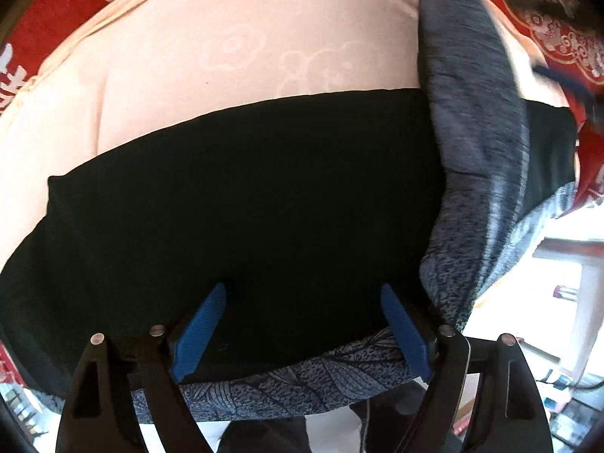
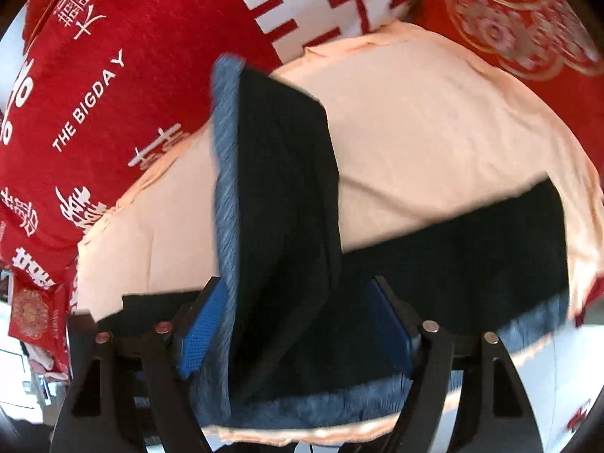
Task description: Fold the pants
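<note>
Black pants [image 1: 245, 196] with a blue-grey patterned band [image 1: 302, 381] lie flat on a peach sheet [image 1: 226, 37]. My left gripper [image 1: 304, 326] points down over them near the band. Its blue pads [image 1: 202, 334] stand wide apart and press on nothing. A blue-grey part of the pants [image 1: 475, 113] runs folded across the right side. In the right wrist view a folded flap of the black pants [image 2: 283, 188] with its blue-grey edge [image 2: 226, 151] lies between the fingers of my right gripper [image 2: 298, 328]. That gripper is open, and the edge overlaps one blue pad [image 2: 200, 332].
The peach sheet [image 2: 434, 132] lies on red bedding with white characters [image 2: 113, 75]. A red pillow with a gold pattern [image 2: 509, 19] sits at the far right. The bed edge is close below both grippers, with a white furniture leg [image 1: 589, 294] beyond it.
</note>
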A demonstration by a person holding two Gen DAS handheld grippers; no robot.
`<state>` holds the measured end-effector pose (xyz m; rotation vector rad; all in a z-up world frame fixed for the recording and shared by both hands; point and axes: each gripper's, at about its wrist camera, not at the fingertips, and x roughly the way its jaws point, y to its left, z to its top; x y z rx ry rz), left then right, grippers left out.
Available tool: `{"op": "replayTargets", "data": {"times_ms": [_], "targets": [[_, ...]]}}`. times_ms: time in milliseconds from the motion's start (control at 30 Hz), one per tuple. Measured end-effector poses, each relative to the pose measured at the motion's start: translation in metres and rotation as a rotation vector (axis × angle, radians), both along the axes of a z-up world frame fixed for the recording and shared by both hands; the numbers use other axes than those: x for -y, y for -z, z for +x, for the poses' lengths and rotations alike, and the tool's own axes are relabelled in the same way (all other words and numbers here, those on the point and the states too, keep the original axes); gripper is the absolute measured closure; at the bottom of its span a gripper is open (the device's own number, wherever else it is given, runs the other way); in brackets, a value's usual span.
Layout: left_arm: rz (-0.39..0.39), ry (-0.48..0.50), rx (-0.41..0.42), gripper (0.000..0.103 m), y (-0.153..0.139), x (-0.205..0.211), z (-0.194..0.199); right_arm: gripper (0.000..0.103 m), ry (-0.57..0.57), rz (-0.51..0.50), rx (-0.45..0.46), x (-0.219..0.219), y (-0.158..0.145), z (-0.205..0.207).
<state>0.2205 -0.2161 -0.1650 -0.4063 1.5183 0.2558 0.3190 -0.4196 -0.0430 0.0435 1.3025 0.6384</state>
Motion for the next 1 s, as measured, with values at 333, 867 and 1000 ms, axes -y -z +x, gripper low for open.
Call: {"op": "replayTargets", "data": {"times_ms": [333, 867, 1000], "targets": [[0.016, -0.051, 0.0, 0.018, 0.004, 0.023, -0.007, 0.023, -0.062, -0.148, 0.011, -0.14, 0.011, 0.059], [-0.198, -0.168, 0.122, 0.018, -0.026, 0.029, -0.007, 0.096, 0.208, 0.041, 0.03, 0.056, -0.019, 0.039], [-0.199, -0.111, 0.065, 0.018, -0.014, 0.048, -0.003, 0.095, 0.232, 0.075, -0.047, 0.111, 0.026, 0.012]]}}
